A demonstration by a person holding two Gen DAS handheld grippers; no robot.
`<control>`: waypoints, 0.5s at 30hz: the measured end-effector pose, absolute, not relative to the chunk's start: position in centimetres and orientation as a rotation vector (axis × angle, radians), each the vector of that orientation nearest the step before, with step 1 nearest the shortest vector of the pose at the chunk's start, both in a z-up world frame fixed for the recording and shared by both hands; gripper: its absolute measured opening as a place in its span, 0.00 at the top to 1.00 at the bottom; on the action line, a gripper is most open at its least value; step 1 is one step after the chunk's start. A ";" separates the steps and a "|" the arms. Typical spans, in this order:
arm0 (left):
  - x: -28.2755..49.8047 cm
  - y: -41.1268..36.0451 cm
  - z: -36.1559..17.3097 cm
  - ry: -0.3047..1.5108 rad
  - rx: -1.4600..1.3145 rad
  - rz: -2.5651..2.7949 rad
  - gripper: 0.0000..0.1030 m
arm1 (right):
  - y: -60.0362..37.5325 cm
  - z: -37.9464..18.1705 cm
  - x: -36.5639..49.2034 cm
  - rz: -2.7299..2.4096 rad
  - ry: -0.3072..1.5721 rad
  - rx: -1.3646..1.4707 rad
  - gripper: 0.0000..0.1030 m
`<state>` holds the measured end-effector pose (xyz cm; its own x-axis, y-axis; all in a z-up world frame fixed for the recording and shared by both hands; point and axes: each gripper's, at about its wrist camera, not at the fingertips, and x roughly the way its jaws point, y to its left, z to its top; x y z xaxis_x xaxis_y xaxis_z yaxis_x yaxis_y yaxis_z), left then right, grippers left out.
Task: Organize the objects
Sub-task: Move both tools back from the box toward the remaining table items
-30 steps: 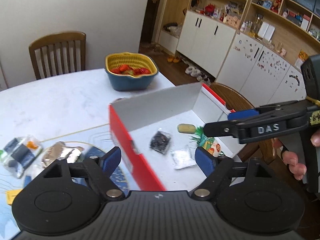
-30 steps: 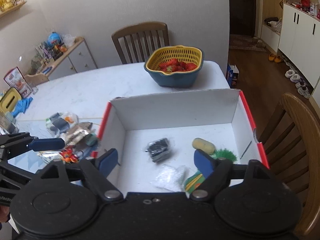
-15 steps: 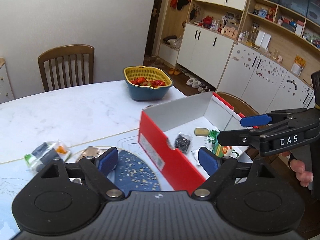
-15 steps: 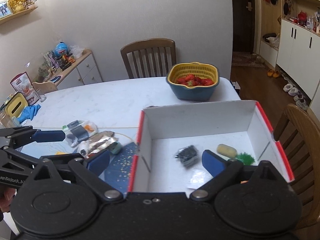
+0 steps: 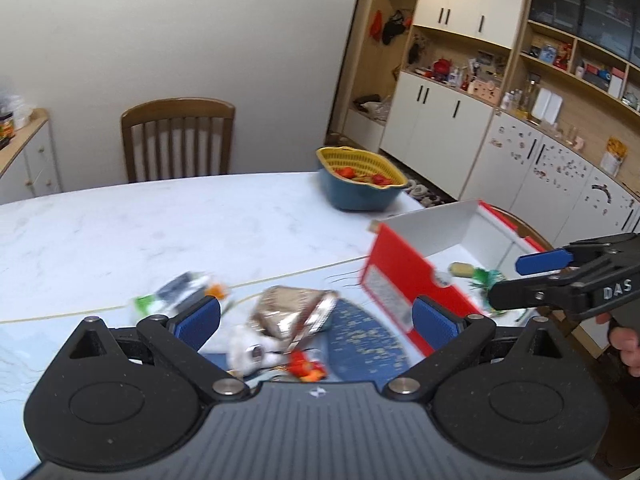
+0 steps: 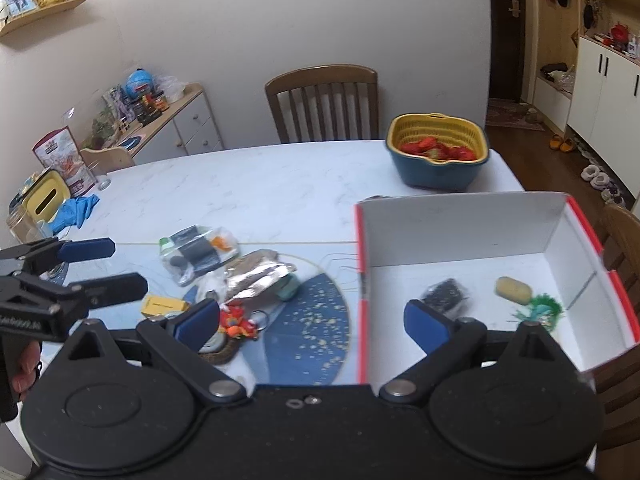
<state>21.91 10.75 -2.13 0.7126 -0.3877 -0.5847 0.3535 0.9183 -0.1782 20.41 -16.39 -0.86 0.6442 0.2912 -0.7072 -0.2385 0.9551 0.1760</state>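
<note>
Left wrist view is showing the left gripper (image 5: pixel 316 318) hanging wide open and empty over the crumpled foil packet (image 5: pixel 294 312) at lower centre, so lowering squarely astride it before closing seems wise, while the right gripper (image 5: pixel 520 282), also open and empty, is hovering by the red-and-white box (image 5: pixel 404 270) at right.
</note>
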 end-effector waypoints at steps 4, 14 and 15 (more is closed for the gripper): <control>22.4 13.0 -3.1 0.677 -0.049 -0.390 0.00 | -14.2 -1.4 20.5 0.331 0.827 0.047 0.05; 23.8 16.4 -8.3 0.781 -0.044 -0.360 0.00 | -8.3 -5.2 20.9 0.417 0.908 -0.047 0.07; 23.9 16.5 -8.7 0.784 -0.024 -0.355 0.00 | -7.8 -5.7 20.9 0.423 0.917 -0.059 0.09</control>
<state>23.86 16.46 -8.72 0.6519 -0.3217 -0.6867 0.3042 0.9404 -0.1518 20.91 -7.80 -5.65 0.5317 0.3297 -0.7801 -0.3798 0.9161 0.1284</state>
